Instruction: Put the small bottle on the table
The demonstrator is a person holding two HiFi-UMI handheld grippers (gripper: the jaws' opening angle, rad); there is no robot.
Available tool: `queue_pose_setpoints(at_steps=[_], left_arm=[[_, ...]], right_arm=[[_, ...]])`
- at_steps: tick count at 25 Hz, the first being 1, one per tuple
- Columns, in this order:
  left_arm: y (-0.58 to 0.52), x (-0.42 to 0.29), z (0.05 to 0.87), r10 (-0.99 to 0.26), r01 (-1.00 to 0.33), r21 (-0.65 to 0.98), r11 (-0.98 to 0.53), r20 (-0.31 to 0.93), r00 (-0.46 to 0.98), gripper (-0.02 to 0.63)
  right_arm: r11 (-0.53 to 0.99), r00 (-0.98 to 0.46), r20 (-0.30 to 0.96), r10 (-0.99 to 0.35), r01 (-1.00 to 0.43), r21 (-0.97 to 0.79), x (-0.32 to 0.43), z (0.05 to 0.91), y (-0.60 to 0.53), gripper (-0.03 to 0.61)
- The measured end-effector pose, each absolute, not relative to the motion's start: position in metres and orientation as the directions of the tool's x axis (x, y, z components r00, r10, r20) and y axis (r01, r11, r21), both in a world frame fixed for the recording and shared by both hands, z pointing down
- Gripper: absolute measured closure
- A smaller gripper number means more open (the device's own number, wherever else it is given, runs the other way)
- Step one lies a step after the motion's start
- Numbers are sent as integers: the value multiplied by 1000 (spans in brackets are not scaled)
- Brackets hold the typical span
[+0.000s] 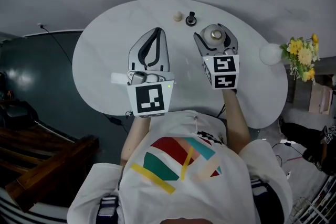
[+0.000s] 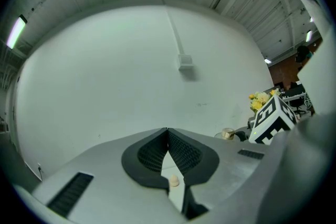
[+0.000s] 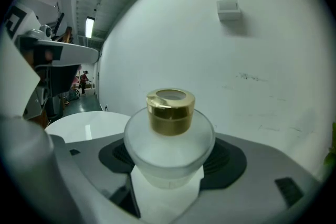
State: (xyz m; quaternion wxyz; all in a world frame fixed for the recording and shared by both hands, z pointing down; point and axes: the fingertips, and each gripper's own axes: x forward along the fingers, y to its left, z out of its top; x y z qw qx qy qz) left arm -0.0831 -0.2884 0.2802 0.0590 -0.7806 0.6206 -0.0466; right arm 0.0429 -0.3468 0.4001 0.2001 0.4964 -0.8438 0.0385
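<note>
Holding entry, right gripper [image 1: 216, 30]: jaws parted to the width of a small frosted-glass bottle with a gold cap [image 3: 169, 139] and closed on its round body from both sides; bottle upright, cap uppermost. Location, head view: above the white oval table [image 1: 105, 55], toward 1 o'clock from the top's centre. Whether the bottle's base touches the table cannot be told.

Left gripper [image 1: 157, 31]: jaws brought together, tips meeting, nothing between the ribbed black pads [image 2: 185, 152]. Position: over the table near centre, at 9 o'clock from the right gripper, well apart from the bottle.

Other items on the table:
- small beige ball [image 1: 178, 16], at 12 o'clock near the far edge.
- small black knob-shaped object [image 1: 191, 19], just beside the ball at its 3 o'clock.
- white sphere [image 1: 271, 53], at the 3 o'clock edge.

Off the table: bunch of yellow flowers [image 1: 302, 52], beyond the sphere at 3 o'clock.
</note>
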Motion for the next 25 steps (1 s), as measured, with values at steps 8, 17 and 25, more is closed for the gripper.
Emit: queue_pose_setpoints(at_steps=[8,17,25], left_arm=[[-306,-89,288,-980,-968,-151,-199,40,195,597],[-319,-84,300,-980,-962,-190,-194,86,181,597],[-322,-72,313,-975,-954,-216,-208,129,183,597]], right_arm=[[473,-404,420,-813,-878,71,62,436,-395,232],[417,-346,510,-787,-909,27,92,497,-429,232],[390,-320,567,-759,-921,2,107,535,-440,232]])
